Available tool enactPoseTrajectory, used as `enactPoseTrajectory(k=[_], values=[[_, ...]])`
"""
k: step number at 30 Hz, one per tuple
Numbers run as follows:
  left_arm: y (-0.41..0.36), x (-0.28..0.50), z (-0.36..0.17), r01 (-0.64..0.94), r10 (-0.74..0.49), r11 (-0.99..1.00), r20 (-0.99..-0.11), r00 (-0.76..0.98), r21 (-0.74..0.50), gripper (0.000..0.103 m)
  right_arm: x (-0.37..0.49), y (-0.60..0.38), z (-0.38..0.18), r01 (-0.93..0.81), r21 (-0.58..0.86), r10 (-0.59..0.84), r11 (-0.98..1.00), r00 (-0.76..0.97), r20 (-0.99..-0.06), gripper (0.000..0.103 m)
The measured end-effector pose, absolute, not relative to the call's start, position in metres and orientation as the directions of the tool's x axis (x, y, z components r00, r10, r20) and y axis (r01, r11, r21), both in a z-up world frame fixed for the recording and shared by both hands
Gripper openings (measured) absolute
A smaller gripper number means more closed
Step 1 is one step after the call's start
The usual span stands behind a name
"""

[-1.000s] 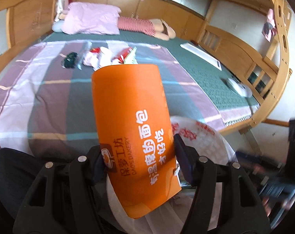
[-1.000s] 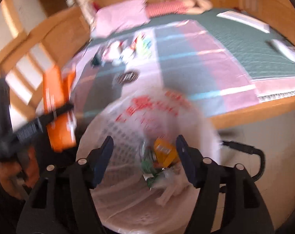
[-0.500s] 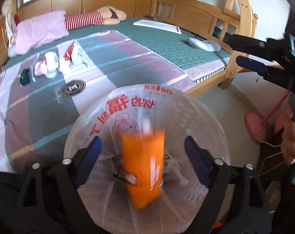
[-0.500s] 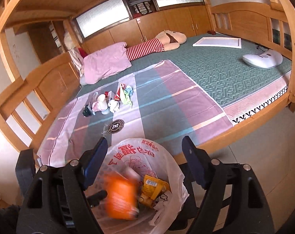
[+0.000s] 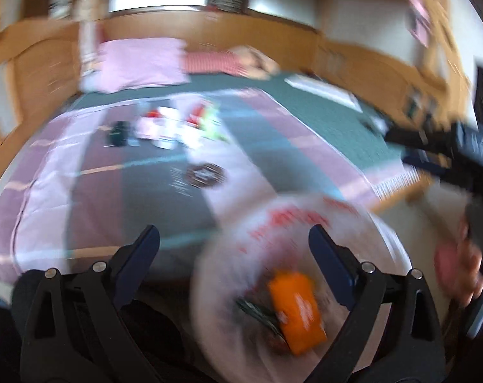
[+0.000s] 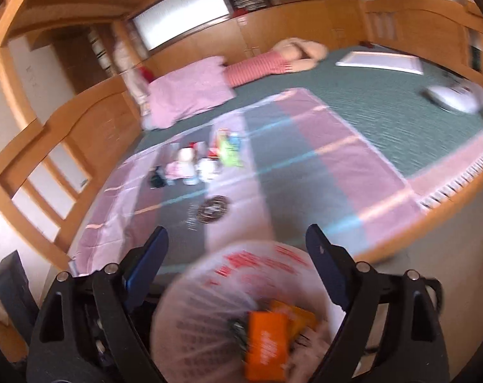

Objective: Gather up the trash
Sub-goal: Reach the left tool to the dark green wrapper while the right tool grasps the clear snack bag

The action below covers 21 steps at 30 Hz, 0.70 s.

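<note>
An orange bread wrapper [image 5: 295, 311] lies inside the white plastic trash bag [image 5: 305, 220] by the bed's near edge; it also shows in the right wrist view [image 6: 267, 344], in the same bag [image 6: 209, 306]. My left gripper [image 5: 234, 239] is open and empty, above the bag's left rim. My right gripper [image 6: 236, 241] is open and empty above the bag. A cluster of small trash [image 5: 174, 124] lies on the striped sheet, also in the right wrist view [image 6: 199, 162]. A round dark item [image 5: 206, 174] lies nearer, also seen from the right [image 6: 214, 212]. Both views are blurred.
The bed has a wooden frame [image 6: 78, 146], a pink pillow [image 6: 190, 95], a striped plush [image 6: 267, 63], a white flat board [image 6: 381, 62] and a white device [image 6: 452, 99]. The right gripper's body [image 5: 445, 146] and a hand [image 5: 464, 268] show at the left view's right edge.
The orange wrapper left my left gripper, fell and now rests in the bag. Both grippers have swung upward toward the bed, open and empty.
</note>
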State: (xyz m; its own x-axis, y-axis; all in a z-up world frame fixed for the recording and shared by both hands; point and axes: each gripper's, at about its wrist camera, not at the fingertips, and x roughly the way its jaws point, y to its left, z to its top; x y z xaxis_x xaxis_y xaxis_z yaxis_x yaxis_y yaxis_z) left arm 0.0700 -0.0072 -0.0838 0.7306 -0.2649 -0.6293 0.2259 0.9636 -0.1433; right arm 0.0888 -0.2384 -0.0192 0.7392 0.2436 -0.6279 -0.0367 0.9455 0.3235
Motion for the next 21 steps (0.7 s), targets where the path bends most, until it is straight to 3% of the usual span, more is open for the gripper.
enactPoseTrajectory(k=[7, 13, 16, 19, 21], values=[[0.128, 0.144, -0.068, -0.099, -0.097, 0.957, -0.622, 0.777, -0.273, 0.096, 0.176, -0.141, -0.004, -0.204, 0.3, 0.354, 0.932, 0.695, -0.626, 0.086], [0.222, 0.221, -0.08, -0.281, 0.026, 0.92, -0.675, 0.737, -0.271, 0.097, 0.281, -0.029, -0.033, -0.269, 0.332, 0.427, 0.904, 0.565, -0.706, 0.071], [0.259, 0.257, -0.096, -0.342, 0.062, 0.905, -0.717, 0.694, -0.253, 0.097, 0.339, 0.029, -0.058, -0.259, 0.331, 0.42, 0.907, 0.52, -0.744, 0.07], [0.292, 0.273, -0.114, -0.356, 0.094, 0.903, -0.698, 0.71, -0.24, 0.097, 0.397, 0.074, -0.088, -0.22, 0.319, 0.388, 0.922, 0.482, -0.786, 0.07], [0.31, 0.276, -0.126, -0.465, 0.149, 0.863, -0.777, 0.611, -0.2, 0.096, 0.434, 0.101, -0.112, -0.196, 0.24, 0.305, 0.951, 0.464, -0.832, 0.07]])
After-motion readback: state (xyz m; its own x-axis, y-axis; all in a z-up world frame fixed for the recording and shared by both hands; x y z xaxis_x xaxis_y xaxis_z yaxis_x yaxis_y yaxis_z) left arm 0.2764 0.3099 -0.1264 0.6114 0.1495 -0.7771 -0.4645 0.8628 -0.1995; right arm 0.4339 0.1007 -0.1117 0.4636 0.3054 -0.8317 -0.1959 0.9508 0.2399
